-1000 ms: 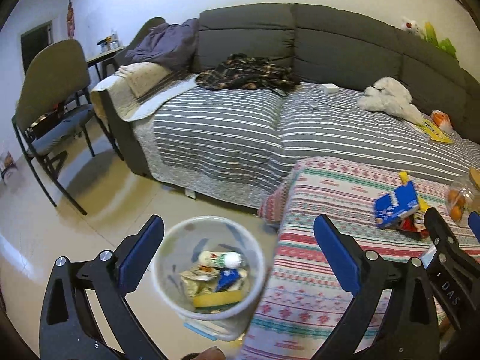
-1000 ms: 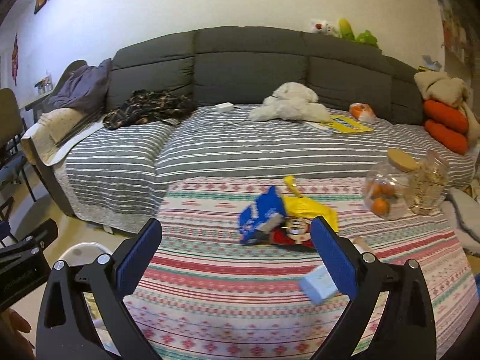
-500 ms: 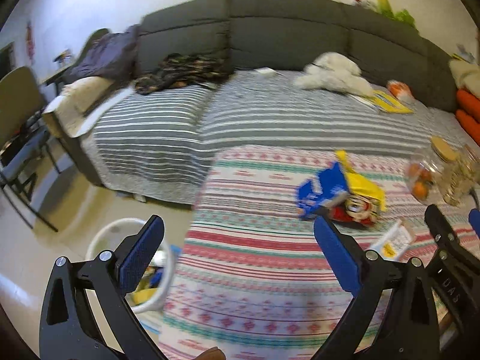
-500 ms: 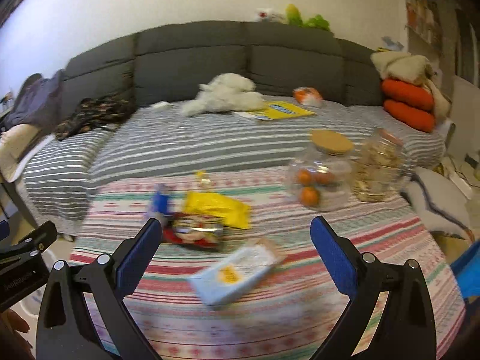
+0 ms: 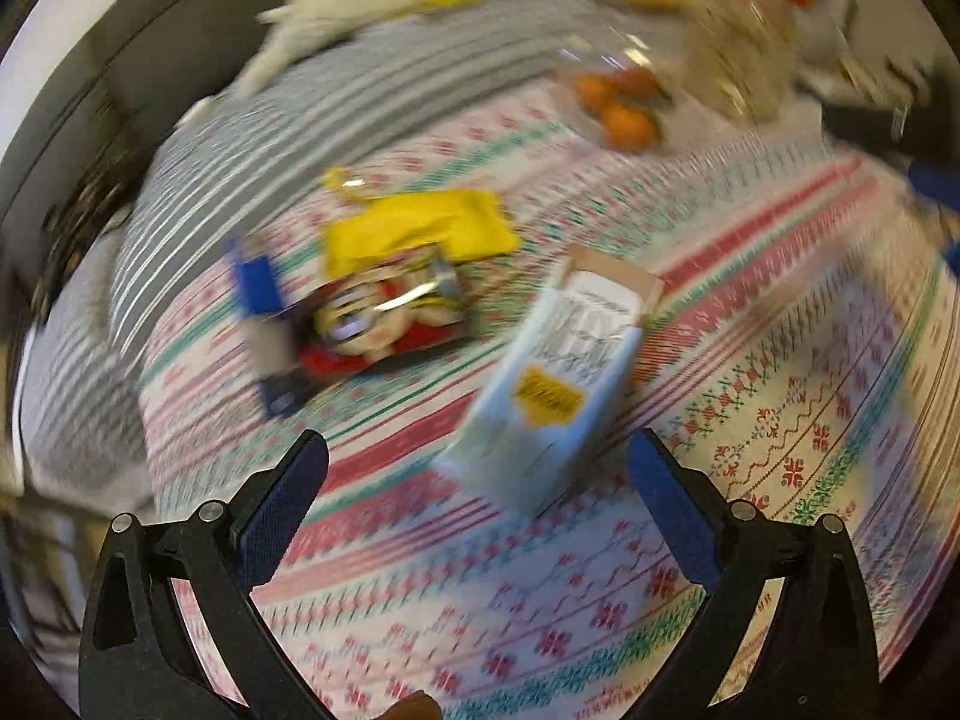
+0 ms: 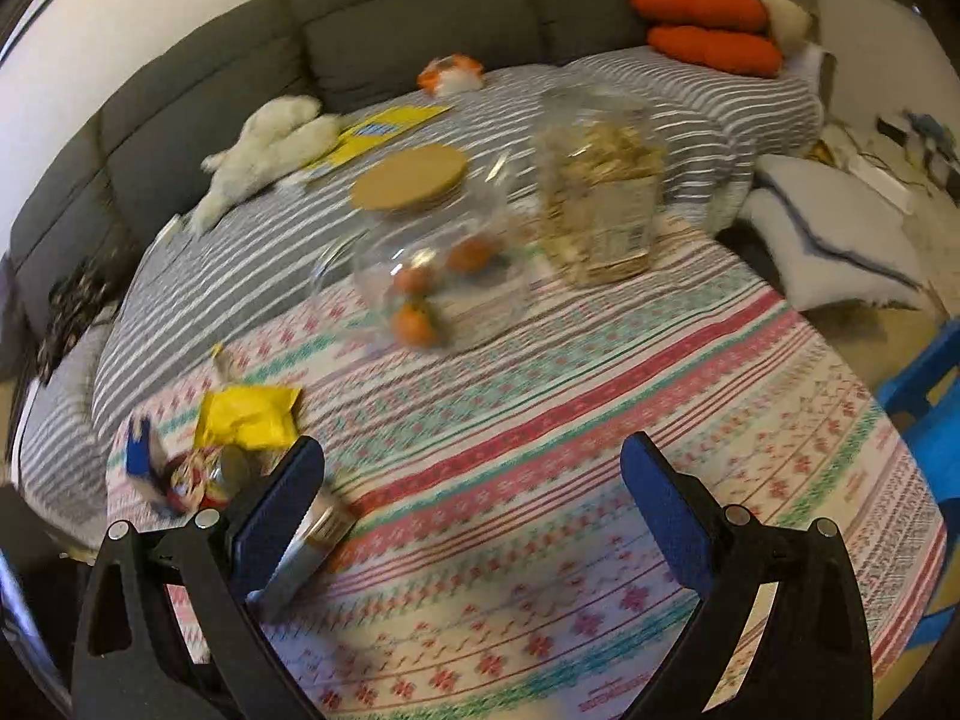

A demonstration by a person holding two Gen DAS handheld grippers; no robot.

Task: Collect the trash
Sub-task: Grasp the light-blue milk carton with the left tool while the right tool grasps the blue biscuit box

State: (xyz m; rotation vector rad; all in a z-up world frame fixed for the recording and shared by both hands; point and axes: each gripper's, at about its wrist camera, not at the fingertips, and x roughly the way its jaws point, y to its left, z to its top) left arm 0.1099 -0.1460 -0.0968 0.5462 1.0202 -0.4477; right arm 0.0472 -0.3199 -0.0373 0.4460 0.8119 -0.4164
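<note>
Patterned tablecloth now fills the left wrist view, whereas a second earlier that camera looked down into the floor bin, which is out of frame here; the left gripper has swung across to the table. Two clear jars stand at the far side, not trash by appearance. Nearer lies a heap of wrappers, yellow, red and blue. Just ahead of the left gripper, whose jaws stand wide and empty, lies a pale blue carton, probably the next pick. The right gripper is likewise spread wide, holding nothing, the carton beside its left finger.
</note>
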